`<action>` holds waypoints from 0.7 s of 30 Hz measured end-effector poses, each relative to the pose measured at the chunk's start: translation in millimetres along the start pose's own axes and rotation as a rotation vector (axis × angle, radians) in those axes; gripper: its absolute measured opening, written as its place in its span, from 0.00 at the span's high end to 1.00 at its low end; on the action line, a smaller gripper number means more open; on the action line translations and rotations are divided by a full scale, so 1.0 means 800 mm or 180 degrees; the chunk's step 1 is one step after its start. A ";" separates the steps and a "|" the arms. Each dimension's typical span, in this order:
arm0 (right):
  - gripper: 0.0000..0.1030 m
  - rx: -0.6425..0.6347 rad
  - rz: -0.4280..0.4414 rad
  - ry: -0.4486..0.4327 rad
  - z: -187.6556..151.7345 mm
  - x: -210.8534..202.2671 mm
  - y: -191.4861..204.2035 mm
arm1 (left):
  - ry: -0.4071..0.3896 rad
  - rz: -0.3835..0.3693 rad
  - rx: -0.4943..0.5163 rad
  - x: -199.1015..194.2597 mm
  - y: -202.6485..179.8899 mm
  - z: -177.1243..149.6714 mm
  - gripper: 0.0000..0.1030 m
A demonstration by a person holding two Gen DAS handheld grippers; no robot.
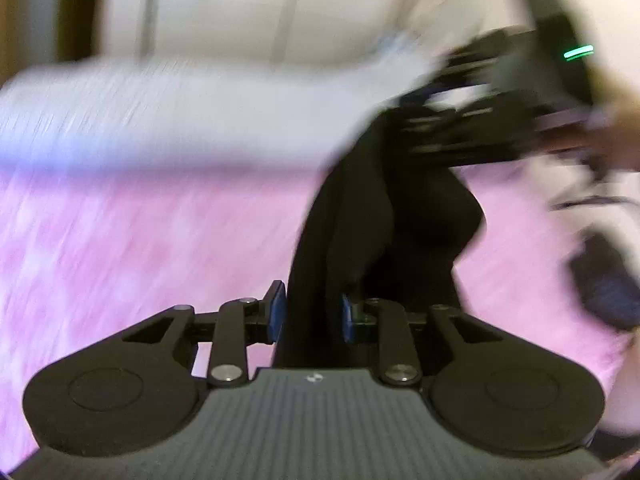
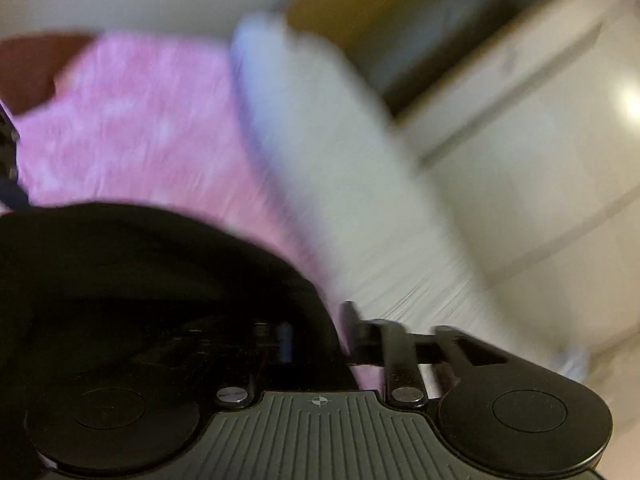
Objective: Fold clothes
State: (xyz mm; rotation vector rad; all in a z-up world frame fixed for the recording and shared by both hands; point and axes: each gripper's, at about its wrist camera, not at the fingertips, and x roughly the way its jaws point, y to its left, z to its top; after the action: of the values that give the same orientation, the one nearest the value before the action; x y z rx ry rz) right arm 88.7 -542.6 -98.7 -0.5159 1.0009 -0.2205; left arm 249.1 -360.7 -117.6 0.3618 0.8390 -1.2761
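Note:
A black garment (image 1: 400, 220) stretches over the pink bedspread (image 1: 140, 260) from my left gripper (image 1: 312, 314) up to my right gripper (image 1: 480, 112), which is blurred at the upper right. The left gripper's blue pads (image 1: 276, 312) stand a little apart, and the cloth runs up between them. In the right wrist view the black garment (image 2: 140, 280) covers the left half of my right gripper (image 2: 316, 336) and hides its left finger. Its right finger (image 2: 352, 328) stands well out to the side at the cloth's edge. Both views are smeared by motion.
A long white pillow (image 1: 160, 112) lies along the far side of the pink bedspread (image 2: 140, 120), with white cupboard doors (image 1: 240, 8) behind it. A hand (image 1: 624, 136) holds the right gripper. A dark blue piece of cloth (image 1: 608, 288) lies at the right edge.

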 end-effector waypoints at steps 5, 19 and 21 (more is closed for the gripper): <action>0.53 0.0754 0.0382 0.0312 -0.056 0.045 0.068 | 0.0358 0.0293 -0.0305 0.025 0.068 -0.044 0.78; 0.26 0.1977 0.0811 0.1222 -0.279 -0.002 0.171 | 0.0779 -0.0409 0.0385 0.126 -0.108 -0.073 0.66; 0.27 0.1991 0.0879 0.1162 -0.293 0.015 0.180 | 0.0854 -0.0378 0.0453 0.148 -0.122 -0.076 0.66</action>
State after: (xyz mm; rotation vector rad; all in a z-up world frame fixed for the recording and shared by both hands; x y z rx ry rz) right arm -111.0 -496.6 -282.3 0.2430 1.2717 -0.3699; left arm 142.7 -429.8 -223.2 0.6144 1.0102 -1.4215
